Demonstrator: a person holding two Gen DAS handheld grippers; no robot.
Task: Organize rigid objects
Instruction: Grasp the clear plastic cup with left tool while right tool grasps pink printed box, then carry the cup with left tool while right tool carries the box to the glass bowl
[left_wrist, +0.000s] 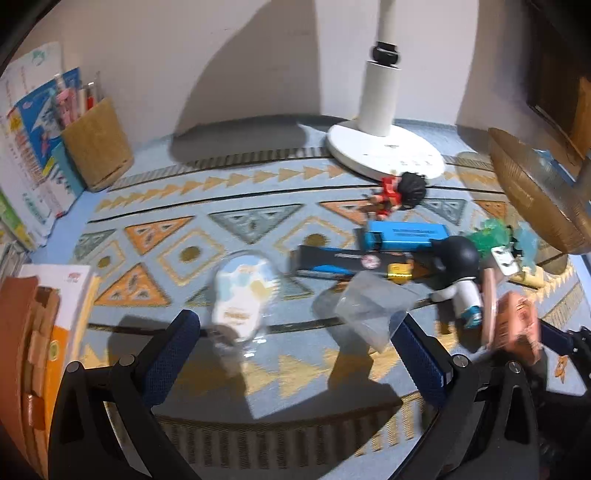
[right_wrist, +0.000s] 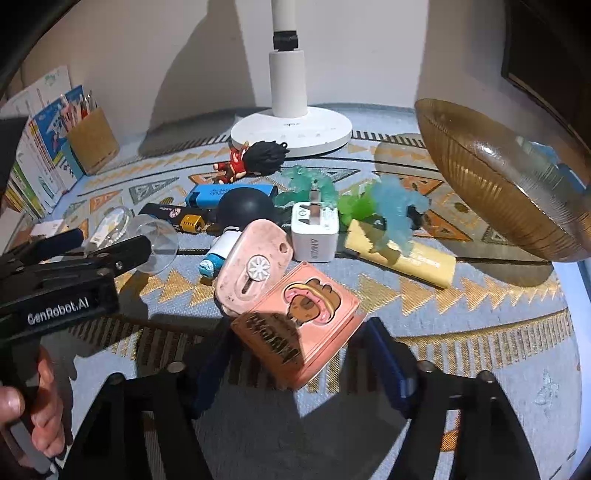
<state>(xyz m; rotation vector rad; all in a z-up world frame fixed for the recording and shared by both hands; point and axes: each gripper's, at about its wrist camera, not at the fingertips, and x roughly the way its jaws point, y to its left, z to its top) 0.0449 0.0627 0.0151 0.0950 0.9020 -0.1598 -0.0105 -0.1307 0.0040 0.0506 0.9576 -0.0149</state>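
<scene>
Slippage is the risk: the right gripper (right_wrist: 295, 354) pinches the tilted pink case (right_wrist: 295, 325) only at its lower edge, at six o'clock of the clutter, so it could twist free onto the pile. The left gripper (left_wrist: 295, 343) stands spread, empty, over the clear capsule (left_wrist: 245, 295). Legible: "ANKER" on the white charger (right_wrist: 315, 232), "GenRobot.AI" on the left tool.

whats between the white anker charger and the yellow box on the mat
In the right wrist view, green and blue translucent figures stand between the white Anker charger and the yellow box, the blue one overlapping the box's near end.
</scene>
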